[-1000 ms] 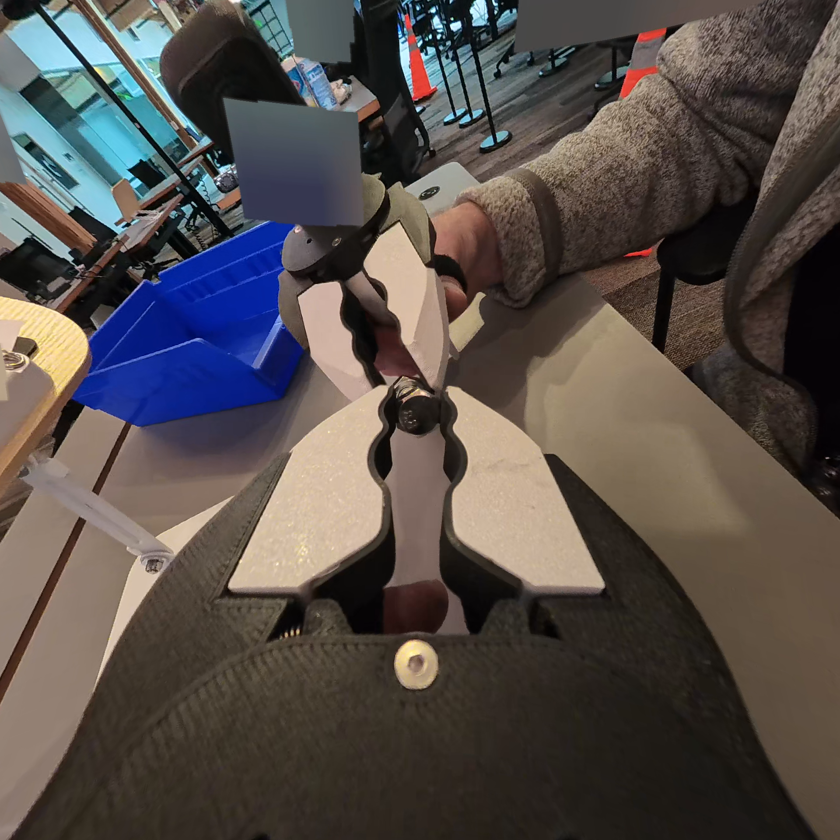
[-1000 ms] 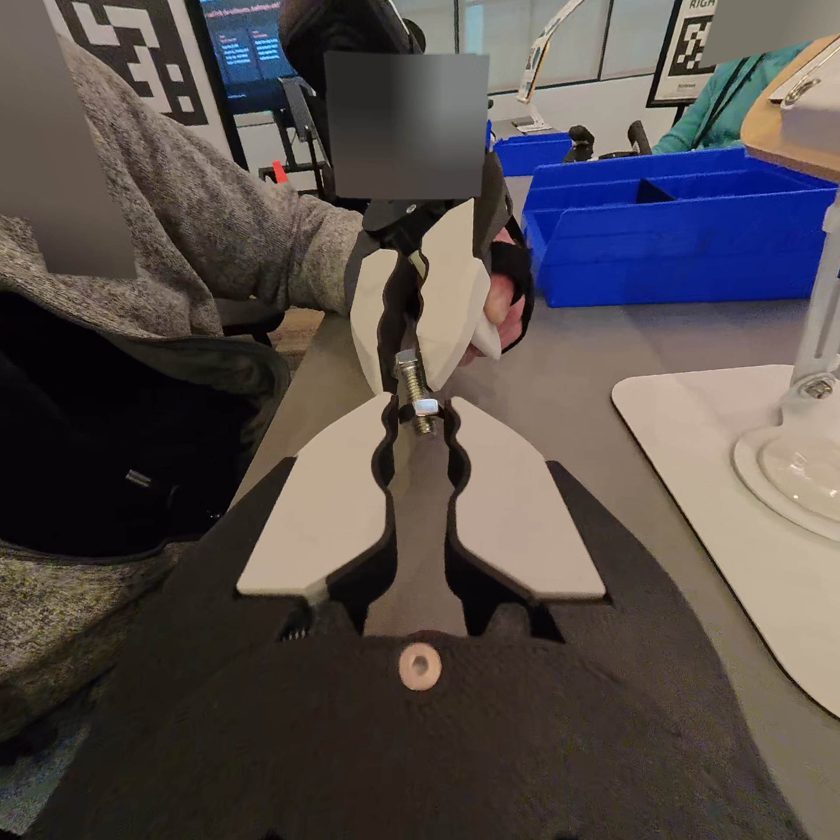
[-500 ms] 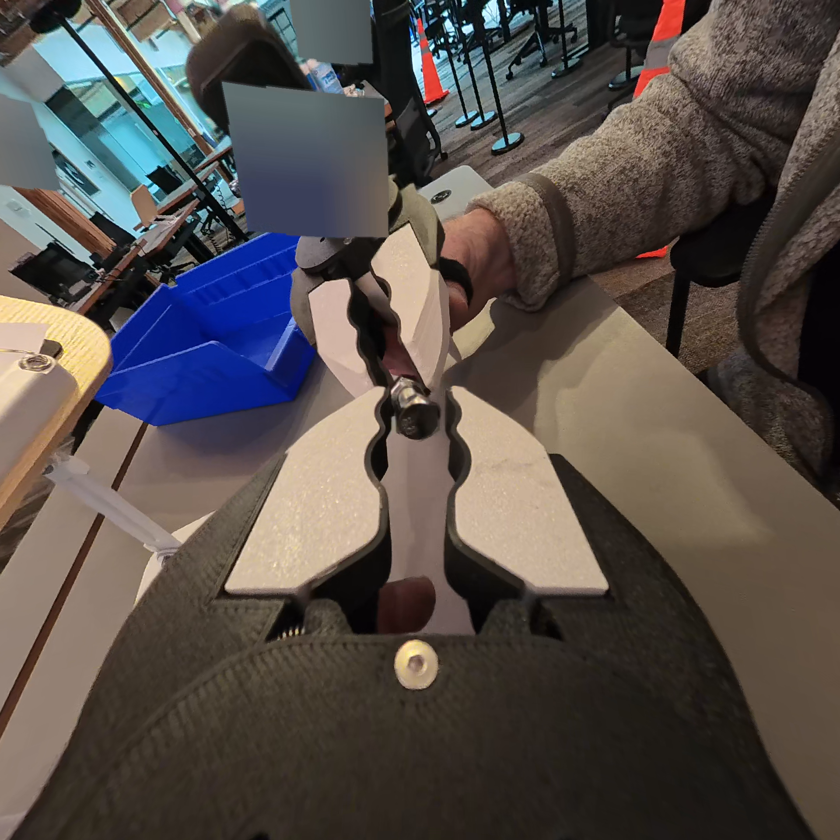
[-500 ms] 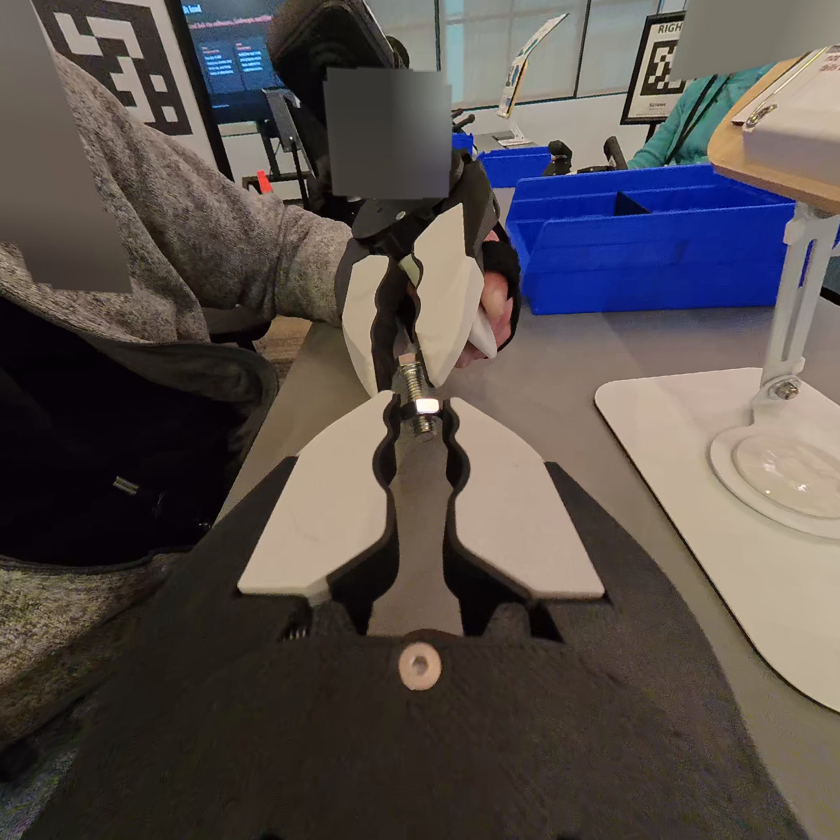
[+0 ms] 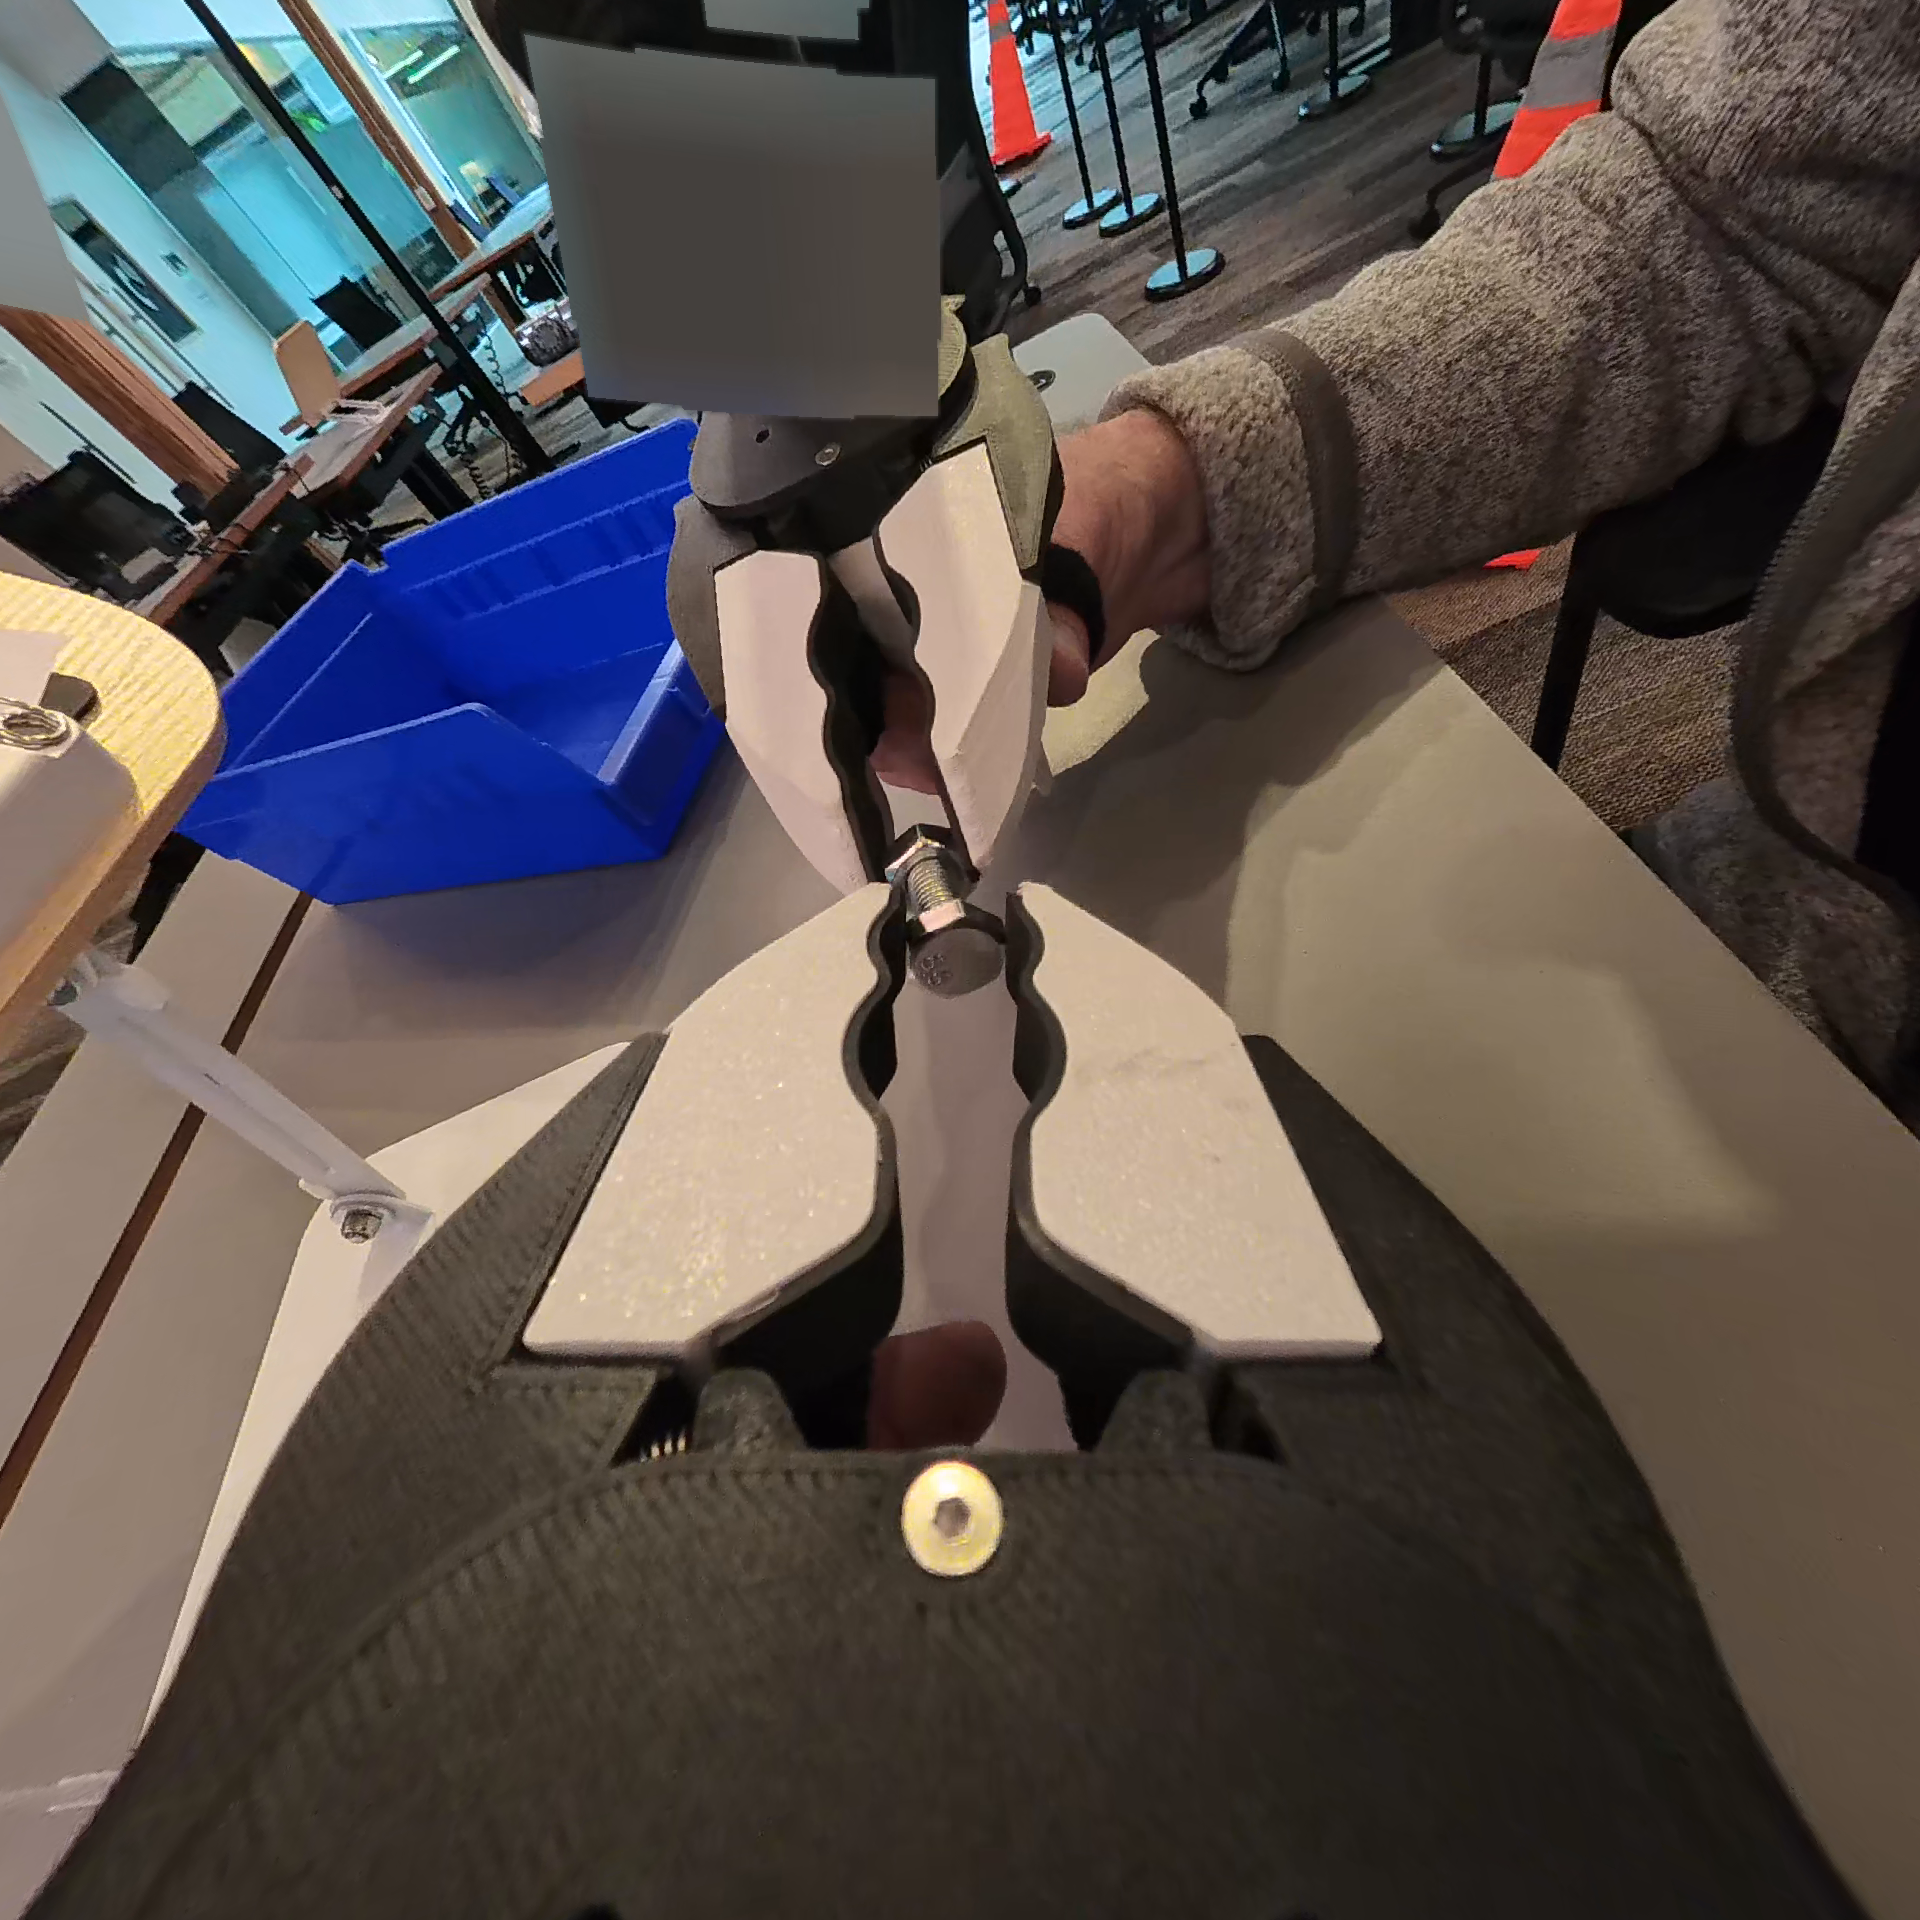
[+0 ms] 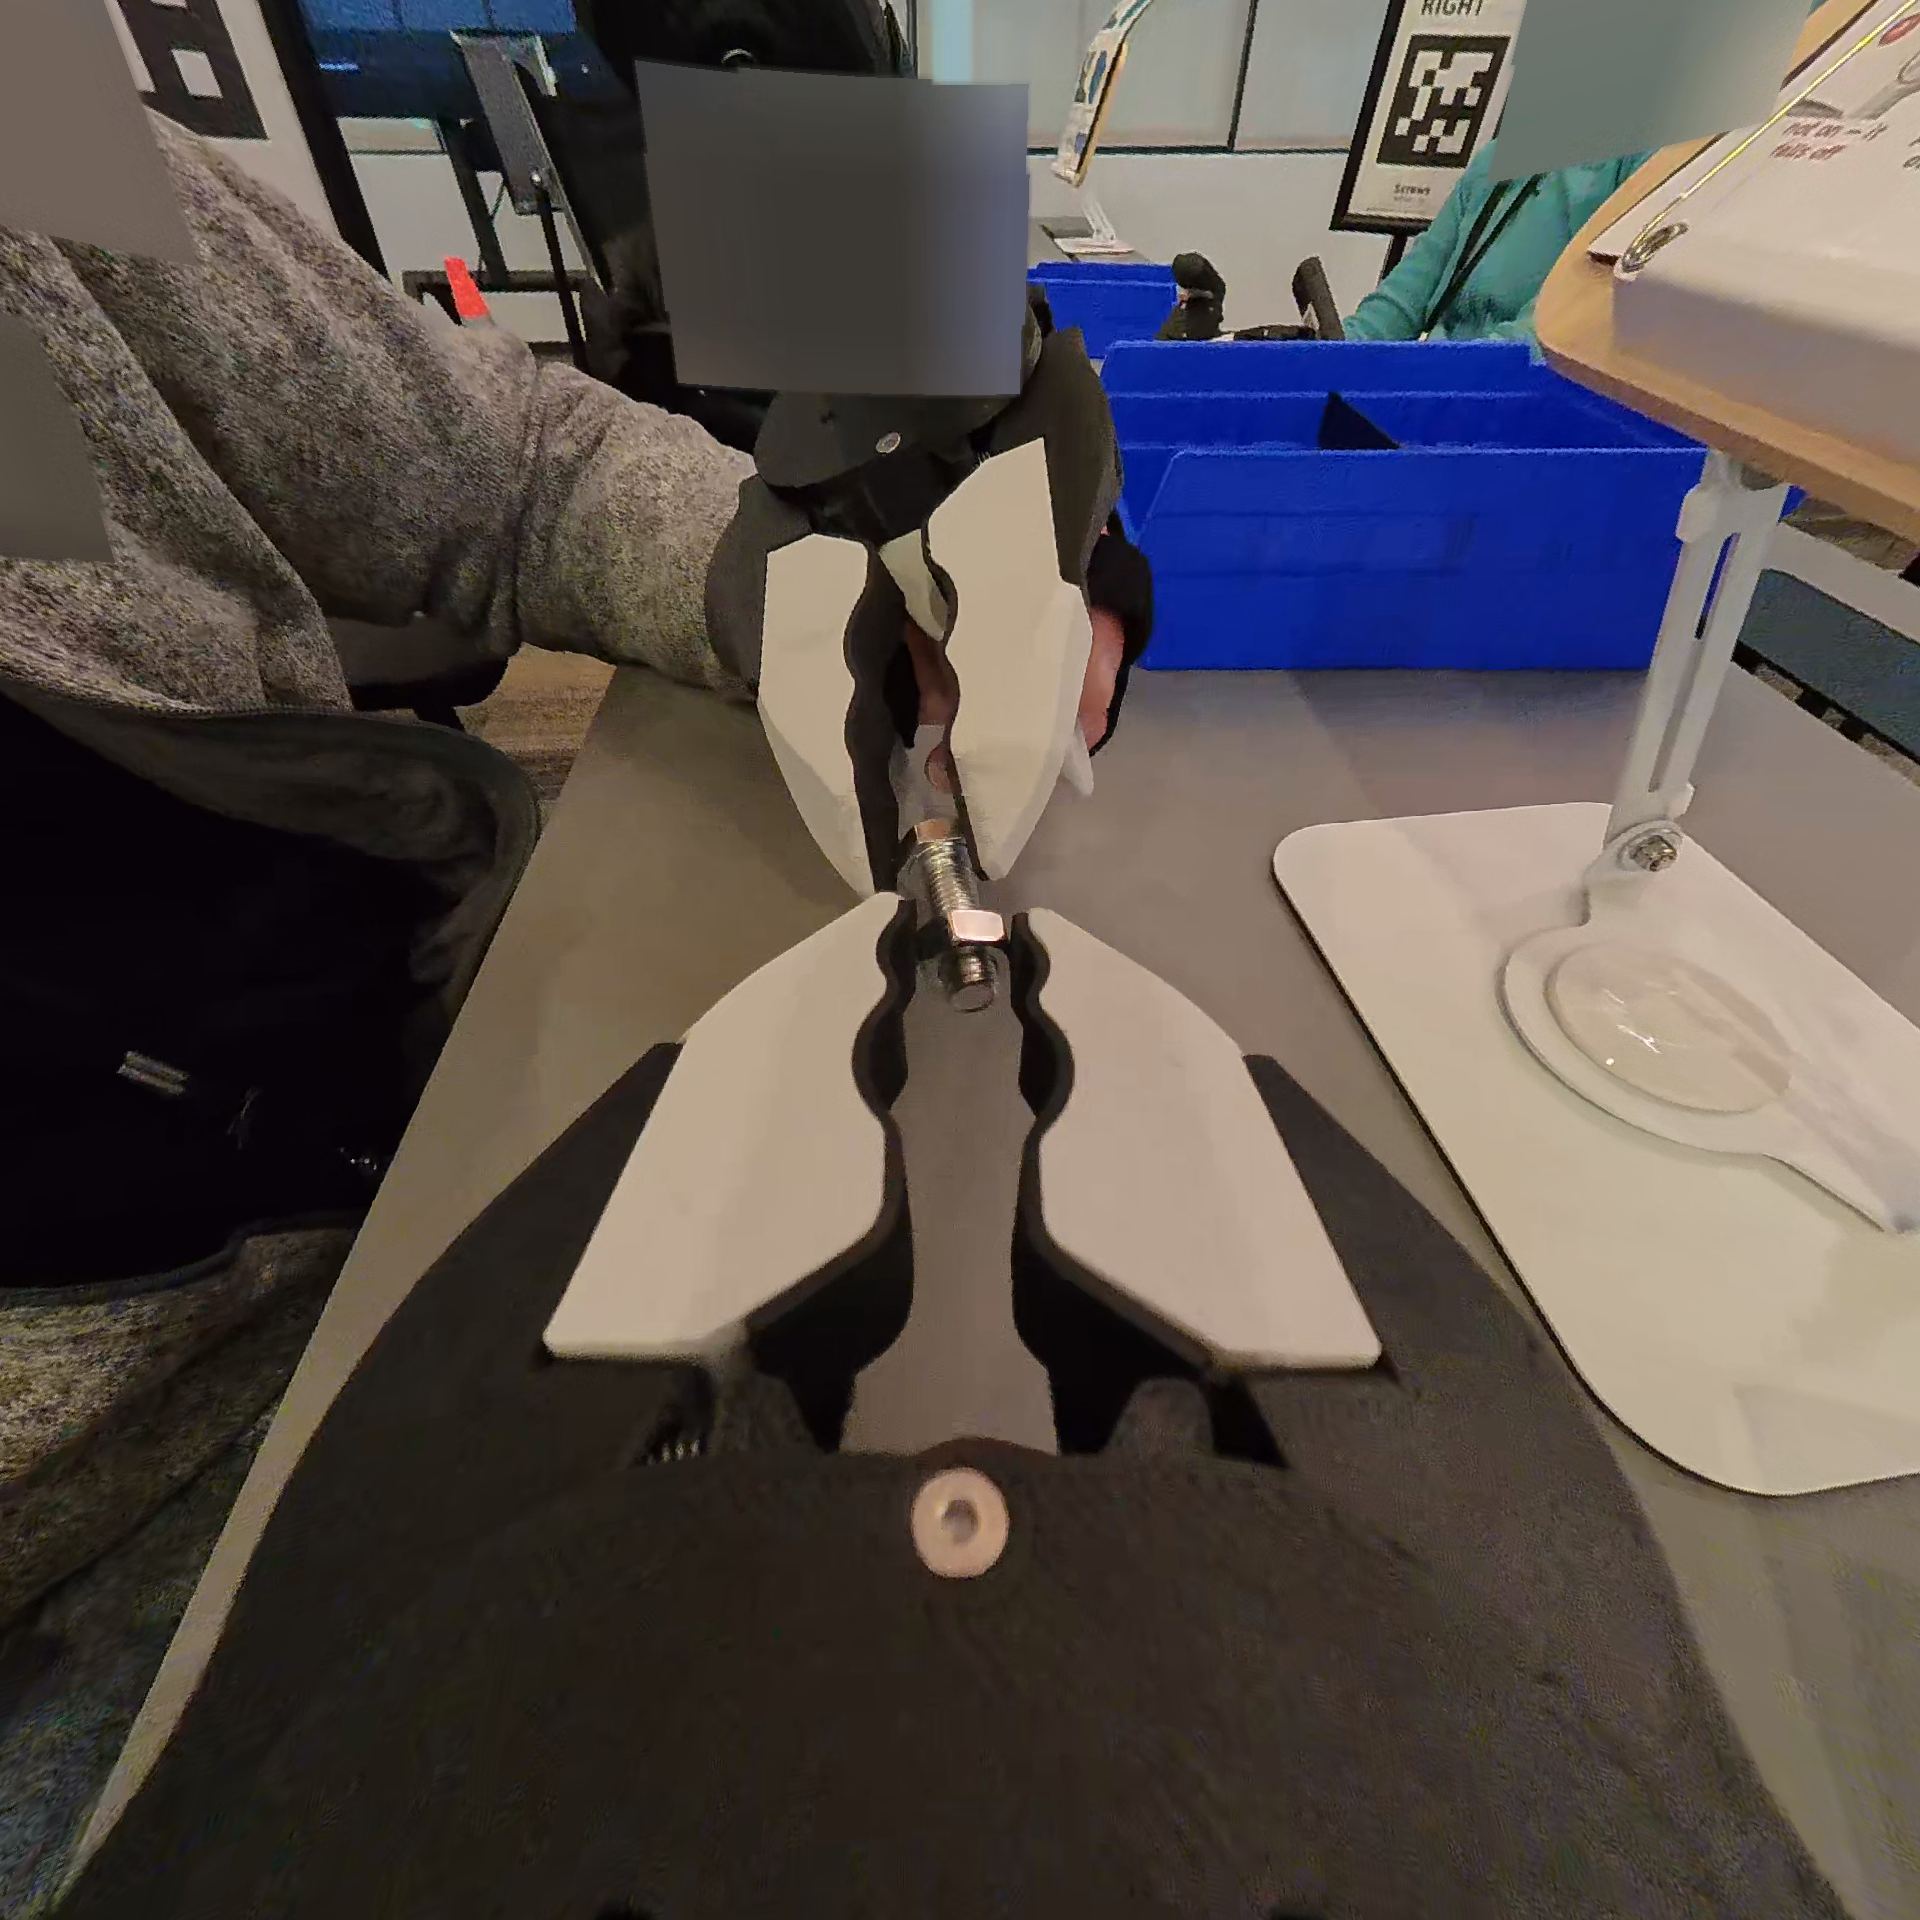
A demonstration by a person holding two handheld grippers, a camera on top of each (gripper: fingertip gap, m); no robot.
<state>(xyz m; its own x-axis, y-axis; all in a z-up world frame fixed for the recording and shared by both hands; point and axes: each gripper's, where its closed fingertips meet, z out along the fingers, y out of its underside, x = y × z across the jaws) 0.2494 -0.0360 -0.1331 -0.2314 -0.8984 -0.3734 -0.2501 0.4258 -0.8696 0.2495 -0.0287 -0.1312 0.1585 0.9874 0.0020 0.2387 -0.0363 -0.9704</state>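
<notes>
Left wrist view: grey table [image 5: 1351,987], carpeted office.

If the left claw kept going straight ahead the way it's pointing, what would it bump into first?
Probably the right claw, which points back at it almost tip to tip. The left claw holds the head of a metal bolt, and the right claw holds the nut on its far end, so hardly any room is left between them.
</notes>
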